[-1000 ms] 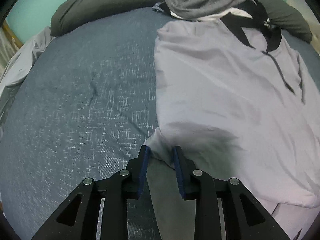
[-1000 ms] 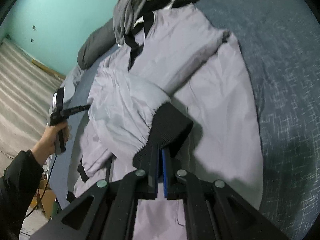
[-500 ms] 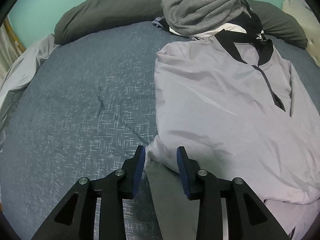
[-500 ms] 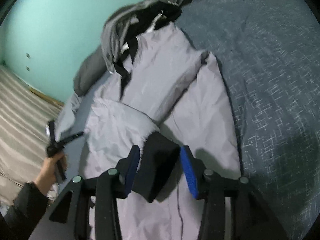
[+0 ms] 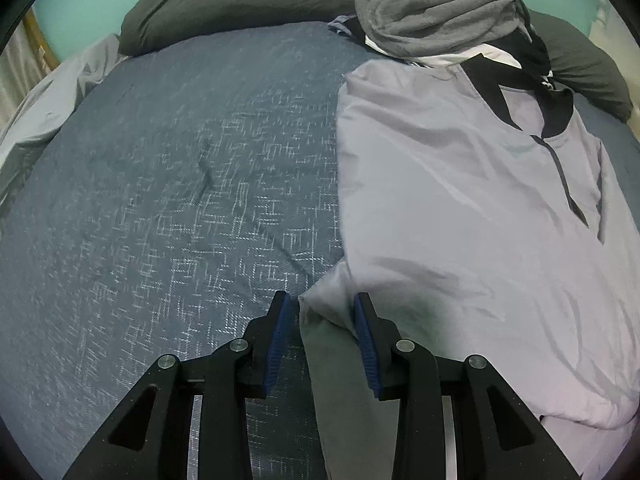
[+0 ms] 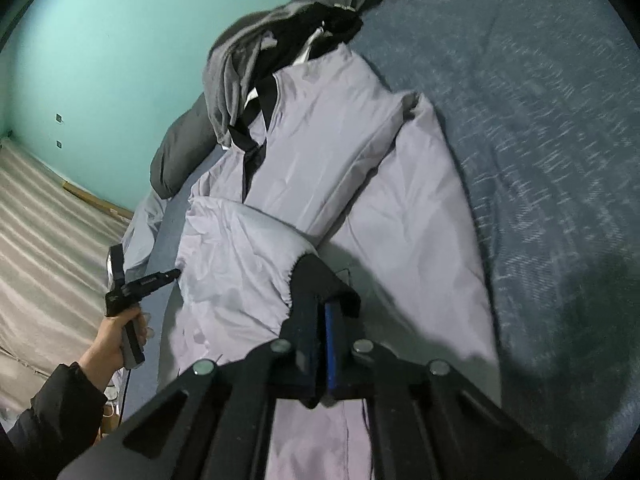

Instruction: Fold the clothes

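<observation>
The right claw is pressed together on the black cuff of a sleeve and holds it up over the pale purple jacket. The left claw is spread wide. A corner of the jacket's side edge sits between its two blue pads, but they do not squeeze it.

The jacket lies flat on the blue bed, front side up, with its black collar near the pillows. One sleeve is already laid across the chest. The other sleeve hangs from the right claw.

I think the step in hand is folding this sleeve in. Next, the cuff needs to be set down flat across the body and smoothed so it does not bunch up. The left claw could pin the edge so the jacket does not slide.

A heap of grey clothes waits by the dark pillow.

I see no words or labels to read.
</observation>
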Available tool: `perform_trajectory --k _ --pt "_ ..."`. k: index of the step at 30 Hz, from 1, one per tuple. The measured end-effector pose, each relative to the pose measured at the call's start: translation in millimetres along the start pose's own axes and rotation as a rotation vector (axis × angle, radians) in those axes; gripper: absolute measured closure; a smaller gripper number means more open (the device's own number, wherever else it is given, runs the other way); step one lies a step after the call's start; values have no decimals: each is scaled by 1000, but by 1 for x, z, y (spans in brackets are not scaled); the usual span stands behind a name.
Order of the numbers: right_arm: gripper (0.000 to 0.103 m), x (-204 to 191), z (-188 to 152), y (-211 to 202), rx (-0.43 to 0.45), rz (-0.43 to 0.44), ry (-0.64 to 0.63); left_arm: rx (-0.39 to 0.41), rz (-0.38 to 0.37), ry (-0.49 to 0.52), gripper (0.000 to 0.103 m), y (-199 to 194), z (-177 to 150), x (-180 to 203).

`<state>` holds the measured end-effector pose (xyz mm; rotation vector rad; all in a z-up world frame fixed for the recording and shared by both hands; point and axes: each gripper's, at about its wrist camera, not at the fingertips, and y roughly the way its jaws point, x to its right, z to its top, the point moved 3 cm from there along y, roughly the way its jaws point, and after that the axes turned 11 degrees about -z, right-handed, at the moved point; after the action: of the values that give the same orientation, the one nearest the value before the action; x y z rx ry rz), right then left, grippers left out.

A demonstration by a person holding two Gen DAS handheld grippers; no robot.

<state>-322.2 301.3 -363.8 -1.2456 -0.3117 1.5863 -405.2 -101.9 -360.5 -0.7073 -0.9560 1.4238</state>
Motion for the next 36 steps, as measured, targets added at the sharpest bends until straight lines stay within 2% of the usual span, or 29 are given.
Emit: perform_trajectory --k 4,9,13,21,28,34,35,36 --pt "100 4 -5 5 -32 -19 12 3 0 -6 65 0 0 -1" --pt "100 8 -4 10 -34 5 40 69 -33 -56 65 -14 3 -7" --pt "100 7 -3 9 -30 11 37 104 -7 -103 65 -21 5 -21" --pt "100 5 -2 9 -24 19 32 67 -63 -158 62 -5 -6 -33" --pt "100 6 -2 9 -25 20 27 106 -130 -171 62 -8 -3 -37" --pt "100 7 -4 8 -26 20 26 78 -159 -177 63 2 1 -36" --pt "100 7 -4 8 -27 20 26 73 -168 -181 70 4 0 -36" --pt "100 7 -4 8 -27 20 26 75 -185 -195 84 4 0 -37"
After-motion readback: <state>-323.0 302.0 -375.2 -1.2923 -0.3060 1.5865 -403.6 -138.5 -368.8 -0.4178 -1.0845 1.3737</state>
